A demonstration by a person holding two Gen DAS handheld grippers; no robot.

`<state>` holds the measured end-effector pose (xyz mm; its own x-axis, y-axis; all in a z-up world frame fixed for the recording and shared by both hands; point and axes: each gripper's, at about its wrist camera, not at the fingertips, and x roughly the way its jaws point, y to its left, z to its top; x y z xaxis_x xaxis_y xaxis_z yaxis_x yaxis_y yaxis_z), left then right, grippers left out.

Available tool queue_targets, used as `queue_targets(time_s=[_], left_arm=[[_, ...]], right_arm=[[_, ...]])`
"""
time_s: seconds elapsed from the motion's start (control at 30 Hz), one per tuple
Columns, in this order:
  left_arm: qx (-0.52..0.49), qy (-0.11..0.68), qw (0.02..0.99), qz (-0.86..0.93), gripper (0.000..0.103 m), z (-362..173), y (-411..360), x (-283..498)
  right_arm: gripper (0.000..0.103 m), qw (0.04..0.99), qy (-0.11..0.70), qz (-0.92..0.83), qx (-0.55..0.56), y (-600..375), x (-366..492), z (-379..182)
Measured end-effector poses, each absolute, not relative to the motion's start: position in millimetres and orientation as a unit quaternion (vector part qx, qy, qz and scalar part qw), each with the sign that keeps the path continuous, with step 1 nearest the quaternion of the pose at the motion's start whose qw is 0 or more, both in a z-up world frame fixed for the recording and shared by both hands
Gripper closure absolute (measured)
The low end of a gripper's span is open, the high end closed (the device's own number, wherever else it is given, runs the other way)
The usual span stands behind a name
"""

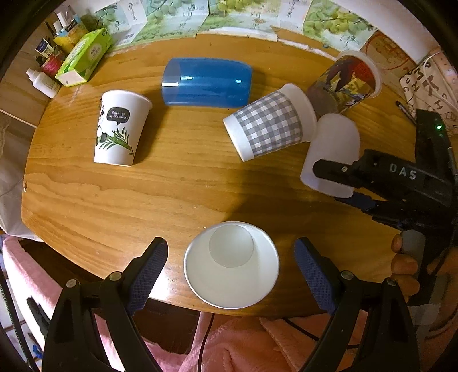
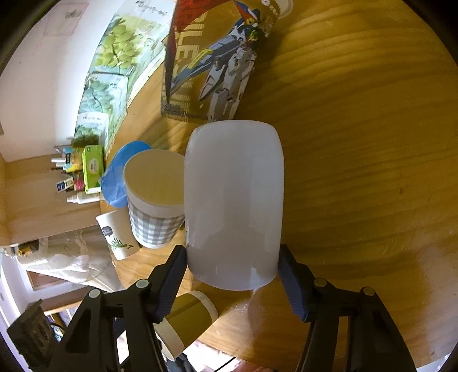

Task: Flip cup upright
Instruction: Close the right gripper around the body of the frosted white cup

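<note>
Now the right tool [image 2: 233, 273] clamps the frosted cup [image 2: 233, 200]; the left tool [image 1: 232, 263] gapes wide around a paper cup [image 1: 231, 264].

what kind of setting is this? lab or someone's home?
Likely a home, not a lab: a round wooden table crowded with assorted cups, a green tissue box and small toiletry bottles at the wall, and grape-print cartons behind.

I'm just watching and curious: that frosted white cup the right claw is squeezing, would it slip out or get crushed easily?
The frosted white cup looks smooth and glossy, so it may slip between the right gripper's pads. It seems thin, translucent plastic, probably light and somewhat squashable if clamped hard. With rounded, straight sides, it would likely roll if dropped on the wooden table.
</note>
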<state>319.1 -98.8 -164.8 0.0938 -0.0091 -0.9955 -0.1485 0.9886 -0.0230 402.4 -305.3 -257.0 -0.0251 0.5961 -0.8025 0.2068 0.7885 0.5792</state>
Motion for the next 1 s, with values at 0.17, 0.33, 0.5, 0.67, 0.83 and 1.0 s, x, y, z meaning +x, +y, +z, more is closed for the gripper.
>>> queue_targets(time_s=[0.17, 0.33, 0.5, 0.67, 0.83, 1.0], left_arm=[[-0.059, 0.651, 0.756, 0.037, 0.011, -155, -98, 313], [-0.065, 0.628, 0.775, 0.021, 0.011, -145, -95, 304], [-0.073, 0.592, 0.803, 0.004, 0.011, -131, -89, 288], [-0.083, 0.537, 0.839, -0.019, 0.011, -108, -81, 261], [-0.078, 0.486, 0.87, -0.039, 0.01, -89, -75, 230], [-0.084, 0.466, 0.879, -0.045, 0.01, -85, -66, 204]], right_arm=[[0.039, 0.64, 0.694, 0.161, 0.288, -303, 397, -253], [0.039, 0.645, 0.688, 0.162, 0.29, -301, 386, -248], [0.039, 0.662, 0.675, 0.162, 0.284, -301, 371, -237], [0.039, 0.678, 0.659, 0.162, 0.283, -302, 350, -222], [0.039, 0.693, 0.644, 0.16, 0.282, -300, 325, -208], [0.039, 0.714, 0.626, 0.159, 0.27, -299, 294, -194]])
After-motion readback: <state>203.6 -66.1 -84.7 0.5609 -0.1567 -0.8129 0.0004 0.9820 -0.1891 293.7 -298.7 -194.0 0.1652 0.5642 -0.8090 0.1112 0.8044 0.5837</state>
